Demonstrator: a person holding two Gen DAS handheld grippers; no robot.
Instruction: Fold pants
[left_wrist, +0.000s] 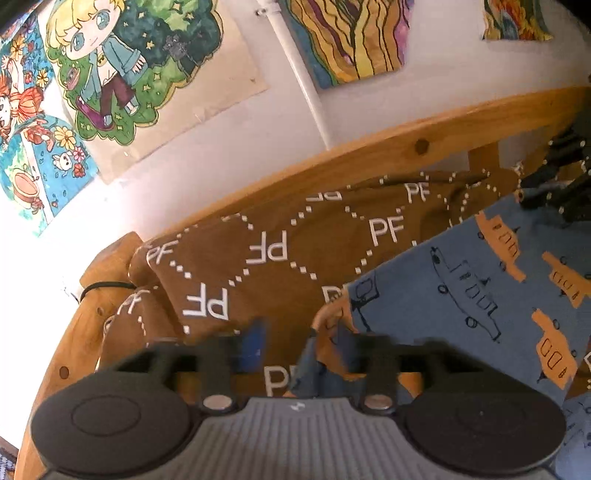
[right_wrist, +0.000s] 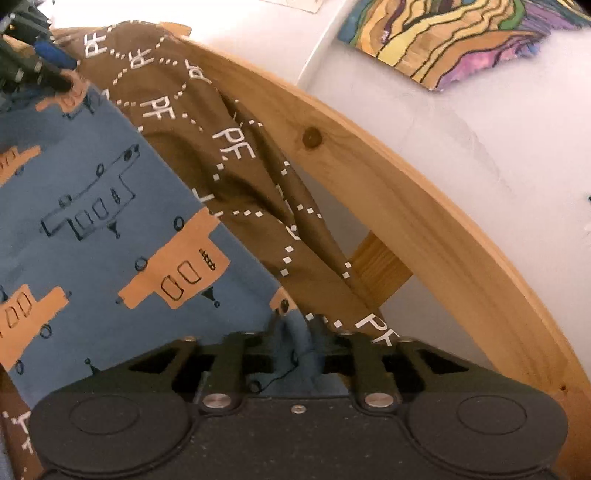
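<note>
The pants are blue with orange and outlined vehicle prints. They are lifted and stretched between both grippers over a brown "PF" blanket. My left gripper has its jaws wide apart, and a corner of the pants sits bunched by the right finger. My right gripper is shut on the other corner of the pants. The right gripper also shows in the left wrist view, at the far corner. The left gripper shows in the right wrist view, top left.
A curved wooden bed rail runs behind the blanket and shows in the right wrist view. A white wall behind holds colourful drawings and a white pipe.
</note>
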